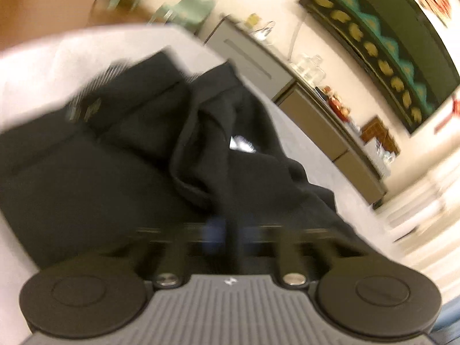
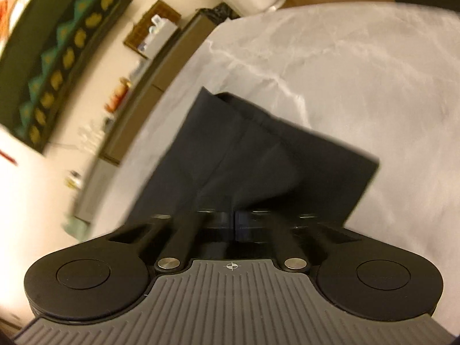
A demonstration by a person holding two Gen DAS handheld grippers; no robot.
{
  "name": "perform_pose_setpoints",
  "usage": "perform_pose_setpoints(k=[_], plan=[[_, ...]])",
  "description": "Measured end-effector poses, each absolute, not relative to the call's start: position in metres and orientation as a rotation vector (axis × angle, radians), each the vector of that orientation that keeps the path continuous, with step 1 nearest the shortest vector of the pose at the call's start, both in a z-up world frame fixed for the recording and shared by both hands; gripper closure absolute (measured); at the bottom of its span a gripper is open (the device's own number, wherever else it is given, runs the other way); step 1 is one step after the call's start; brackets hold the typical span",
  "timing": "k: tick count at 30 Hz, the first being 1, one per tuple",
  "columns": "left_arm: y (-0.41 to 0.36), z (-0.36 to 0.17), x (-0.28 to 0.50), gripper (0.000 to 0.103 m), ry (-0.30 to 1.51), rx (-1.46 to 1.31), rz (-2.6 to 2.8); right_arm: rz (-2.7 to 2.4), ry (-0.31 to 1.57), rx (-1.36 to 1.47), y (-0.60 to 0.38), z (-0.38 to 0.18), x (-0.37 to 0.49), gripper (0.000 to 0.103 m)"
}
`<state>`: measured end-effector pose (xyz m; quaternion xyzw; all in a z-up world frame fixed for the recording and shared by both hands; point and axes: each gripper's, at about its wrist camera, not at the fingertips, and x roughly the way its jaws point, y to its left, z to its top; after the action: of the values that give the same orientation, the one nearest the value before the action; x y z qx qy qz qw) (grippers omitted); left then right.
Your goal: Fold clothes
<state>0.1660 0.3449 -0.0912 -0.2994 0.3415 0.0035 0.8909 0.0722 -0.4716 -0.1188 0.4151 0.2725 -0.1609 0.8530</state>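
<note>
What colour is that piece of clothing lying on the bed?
Black, or a very dark navy. The garment shows most clearly in the right wrist view, against the pale grey sheet.

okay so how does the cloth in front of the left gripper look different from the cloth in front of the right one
The dark garment at the left gripper is bunched into thick rumpled folds with a white tag showing; the dark cloth at the right gripper rises as a smoother sheet with straight edges and a sharp corner. The left one fills most of its view; the right one leaves much pale bedsheet bare. Both are dark, and both grippers are shut on fabric.
</note>
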Motion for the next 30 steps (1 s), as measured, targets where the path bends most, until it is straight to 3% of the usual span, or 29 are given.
perform_pose_setpoints(k=[3, 5, 10, 16, 20, 30], plan=[[0.350, -0.062, 0.129, 0.101, 0.604, -0.677, -0.052, -0.324, 0.506, 0.808, -0.472, -0.091, 0.043, 0.103], [0.355, -0.062, 0.100, 0.101, 0.596, -0.683, -0.067, -0.351, 0.573, 0.801, -0.474, -0.099, 0.036, 0.103], [0.361, -0.101, 0.085, 0.101, 0.727, -0.694, 0.012, -0.400, 0.662, 0.839, -0.480, -0.120, 0.034, 0.103], [0.363, -0.103, 0.065, 0.101, 0.695, -0.727, 0.015, -0.428, 0.670, 0.816, -0.474, -0.116, 0.036, 0.103], [0.351, -0.116, 0.080, 0.100, 0.772, -0.719, 0.057, -0.446, 0.680, 0.769, -0.476, -0.115, 0.039, 0.103], [0.313, -0.121, 0.098, 0.097, 0.730, -0.631, -0.043, -0.613, 0.663, 0.604, -0.488, -0.111, 0.051, 0.103]])
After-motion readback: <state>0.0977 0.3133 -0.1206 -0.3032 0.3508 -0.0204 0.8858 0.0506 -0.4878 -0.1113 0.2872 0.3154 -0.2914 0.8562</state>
